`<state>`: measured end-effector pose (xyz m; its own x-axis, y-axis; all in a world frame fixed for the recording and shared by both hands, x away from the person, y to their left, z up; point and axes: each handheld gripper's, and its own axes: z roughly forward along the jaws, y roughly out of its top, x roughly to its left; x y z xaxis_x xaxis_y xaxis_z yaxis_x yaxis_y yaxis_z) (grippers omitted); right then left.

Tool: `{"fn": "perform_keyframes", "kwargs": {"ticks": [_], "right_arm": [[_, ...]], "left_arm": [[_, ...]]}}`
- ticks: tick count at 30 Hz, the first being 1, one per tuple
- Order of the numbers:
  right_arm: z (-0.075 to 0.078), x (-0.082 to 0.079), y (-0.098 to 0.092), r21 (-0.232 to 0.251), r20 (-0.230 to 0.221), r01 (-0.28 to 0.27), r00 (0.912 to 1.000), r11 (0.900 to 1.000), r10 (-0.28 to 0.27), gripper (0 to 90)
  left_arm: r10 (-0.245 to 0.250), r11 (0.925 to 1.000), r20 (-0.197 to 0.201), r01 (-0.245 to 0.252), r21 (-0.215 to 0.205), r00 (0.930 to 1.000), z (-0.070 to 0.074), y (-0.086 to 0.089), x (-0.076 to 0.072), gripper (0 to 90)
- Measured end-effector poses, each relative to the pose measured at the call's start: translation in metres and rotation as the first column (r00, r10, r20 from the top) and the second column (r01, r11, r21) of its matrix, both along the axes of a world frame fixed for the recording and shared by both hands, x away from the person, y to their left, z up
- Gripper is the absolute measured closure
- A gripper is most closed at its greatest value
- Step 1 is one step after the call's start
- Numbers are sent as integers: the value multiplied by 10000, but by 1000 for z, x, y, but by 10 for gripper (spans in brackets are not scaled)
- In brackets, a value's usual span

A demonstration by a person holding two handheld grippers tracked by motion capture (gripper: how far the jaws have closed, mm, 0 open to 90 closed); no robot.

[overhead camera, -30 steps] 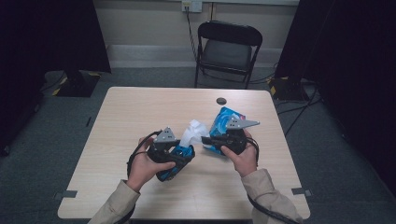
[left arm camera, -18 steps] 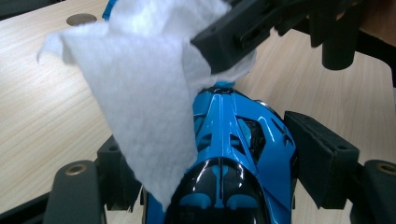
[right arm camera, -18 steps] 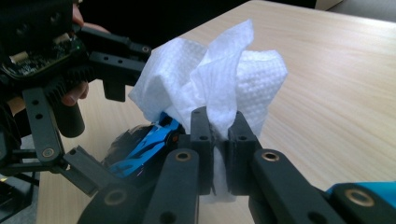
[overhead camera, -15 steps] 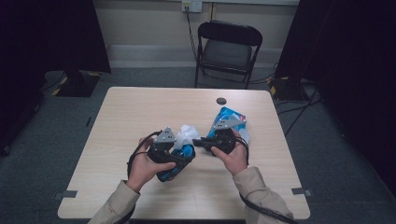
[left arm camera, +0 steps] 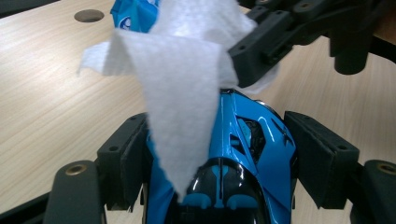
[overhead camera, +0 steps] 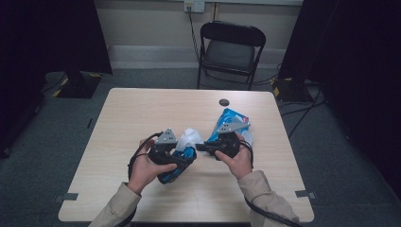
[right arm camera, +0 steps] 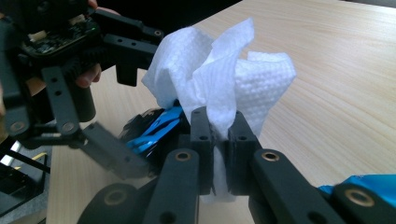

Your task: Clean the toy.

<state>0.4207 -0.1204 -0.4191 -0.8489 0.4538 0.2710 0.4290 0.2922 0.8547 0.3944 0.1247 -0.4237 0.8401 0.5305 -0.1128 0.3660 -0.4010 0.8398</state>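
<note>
White wipe overhangs blue car.

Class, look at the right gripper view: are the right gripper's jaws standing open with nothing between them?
No: the right gripper has its jaws shut on the white wipe, pinching a fold of it.

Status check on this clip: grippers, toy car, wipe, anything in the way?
Left gripper shut on blue toy car. Right gripper shut on white wipe, draped over the car. Blue wipe pack behind; nothing blocking.

Black folding chair, grey floor, probably dark curtains
</note>
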Motion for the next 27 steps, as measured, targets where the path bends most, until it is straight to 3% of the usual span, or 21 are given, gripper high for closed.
{"fn": "perform_keyframes", "kwargs": {"ticks": [8, 16, 22, 27], "right_arm": [[-1, -9, -3, 126, 18, -372, 9993, 9992, 371, 842], [-6, -17, -2, 122, -95, -710, 9974, 9974, 712, 843], [-8, -16, -6, 102, -39, -519, 9986, 9986, 519, 842], [-4, -14, -20, 485, 98, -107, 9999, 9988, 102, 842]], "left_arm": [[240, 9997, -24, -240, -98, 9997, 0, 5, 3, 262], [327, 9994, -46, -326, 89, 9995, 0, 8, 3, 262], [320, 9995, -76, -320, 41, 9995, -1, 8, 4, 262], [439, 9990, -80, -440, -76, 9990, 0, 13, 5, 262]]}}
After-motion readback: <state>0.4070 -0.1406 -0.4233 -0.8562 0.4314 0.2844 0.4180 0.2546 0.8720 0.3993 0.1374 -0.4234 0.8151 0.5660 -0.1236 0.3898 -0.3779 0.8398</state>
